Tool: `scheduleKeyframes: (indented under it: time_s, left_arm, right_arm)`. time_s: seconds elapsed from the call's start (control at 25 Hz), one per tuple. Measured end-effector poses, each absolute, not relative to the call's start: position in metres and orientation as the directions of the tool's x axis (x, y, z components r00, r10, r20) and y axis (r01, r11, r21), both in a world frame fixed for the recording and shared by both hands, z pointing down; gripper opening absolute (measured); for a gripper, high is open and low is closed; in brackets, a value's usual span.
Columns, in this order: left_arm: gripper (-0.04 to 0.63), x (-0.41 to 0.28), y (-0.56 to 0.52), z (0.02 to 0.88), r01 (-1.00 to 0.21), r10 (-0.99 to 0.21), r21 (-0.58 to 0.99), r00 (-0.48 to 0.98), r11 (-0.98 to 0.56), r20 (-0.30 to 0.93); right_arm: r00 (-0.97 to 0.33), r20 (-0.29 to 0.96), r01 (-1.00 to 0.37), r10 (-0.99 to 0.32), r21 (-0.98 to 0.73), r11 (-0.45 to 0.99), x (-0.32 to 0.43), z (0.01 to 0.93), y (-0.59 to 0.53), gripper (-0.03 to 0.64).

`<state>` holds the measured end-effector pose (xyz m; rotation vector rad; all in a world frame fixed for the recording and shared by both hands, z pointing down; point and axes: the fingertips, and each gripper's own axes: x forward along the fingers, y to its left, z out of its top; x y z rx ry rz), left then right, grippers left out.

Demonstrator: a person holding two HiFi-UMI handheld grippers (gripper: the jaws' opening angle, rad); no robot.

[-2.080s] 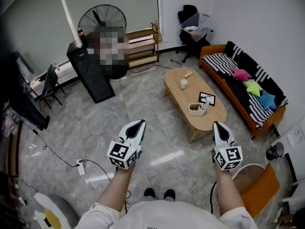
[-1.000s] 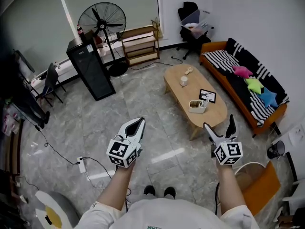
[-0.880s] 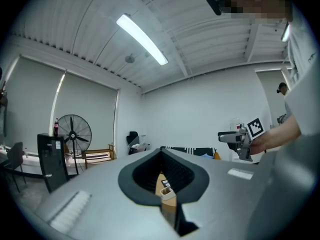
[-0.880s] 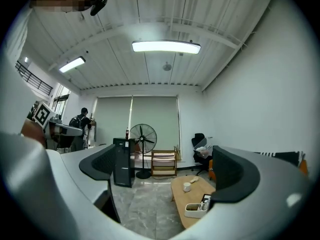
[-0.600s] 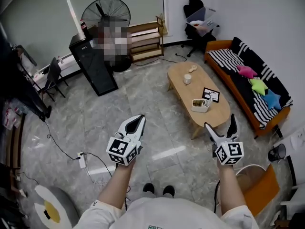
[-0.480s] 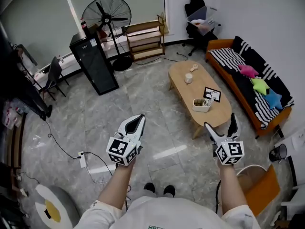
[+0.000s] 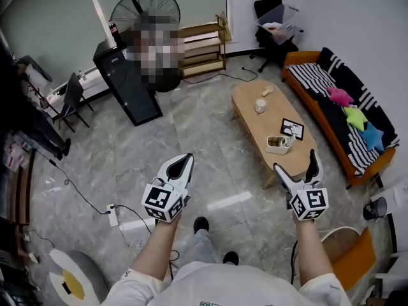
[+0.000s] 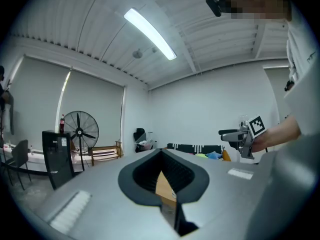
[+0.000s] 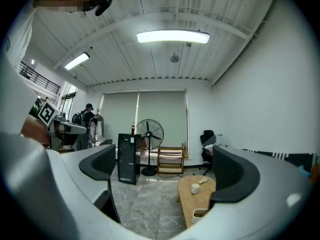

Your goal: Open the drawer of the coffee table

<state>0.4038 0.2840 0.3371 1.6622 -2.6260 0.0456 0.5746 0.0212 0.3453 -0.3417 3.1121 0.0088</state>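
The oval wooden coffee table stands ahead to the right, in front of the sofa, and carries a cup, a marker card and a white container. No drawer front shows in any view. My right gripper is open and empty, held in the air short of the table's near end. The right gripper view looks between its jaws at the table farther off. My left gripper is shut and empty over the bare floor. In the left gripper view its pads meet.
A striped sofa with cushions runs along the right wall. A black cabinet, a standing fan and a wooden shelf stand at the back. A power strip with cables lies on the floor at left. An orange chair is near right.
The right gripper's jaws have gone from shut to open. The person has stepped forward, one foot now ahead, and the table sits further right in view. The left gripper stays shut.
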Motion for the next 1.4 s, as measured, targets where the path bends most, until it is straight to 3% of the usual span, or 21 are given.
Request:
scheduleKeyframes:
  time_s: [0.6, 1.4]
  left_arm:
    - [0.000, 0.192, 0.276, 0.342, -0.941, -0.941, 0.020, -0.337, 0.338, 0.038]
    - [0.000, 0.007, 0.223, 0.350, -0.923, -0.921, -0.008, -0.385, 0.386, 0.056]
  right_arm:
    - [-0.967, 0.007, -0.255, -0.255, 0.028, 0.967, 0.367, 0.334, 0.038, 0.589]
    - [-0.984, 0.015, -0.179, -0.179, 0.011, 0.984, 0.163, 0.362, -0.019, 0.589]
